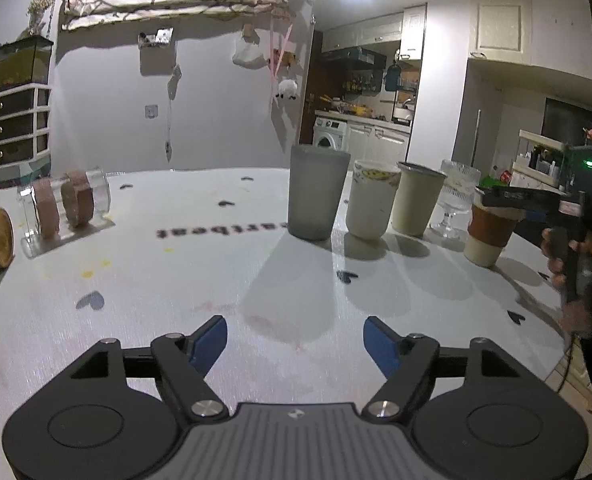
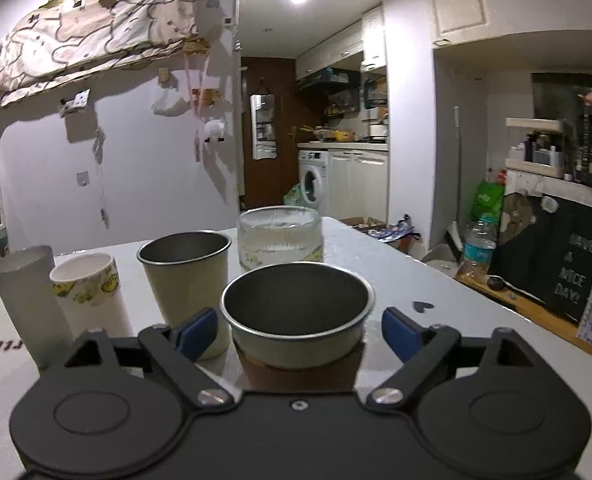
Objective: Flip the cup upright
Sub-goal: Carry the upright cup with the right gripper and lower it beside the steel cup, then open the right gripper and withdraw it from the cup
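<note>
Five upright cups (image 1: 392,204) on table (image 1: 176,280)

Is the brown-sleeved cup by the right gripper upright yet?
Upright. The brown-sleeved cup stands on its base with its open mouth up and looks empty; the right gripper straddles it, jaws open and clear of its sides.

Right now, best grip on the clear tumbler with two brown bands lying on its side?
Left gripper, open, is nearer. Take the clear banded tumbler across its round body at a brown band, from above: it lies on the white table, mouth sideways.
</note>
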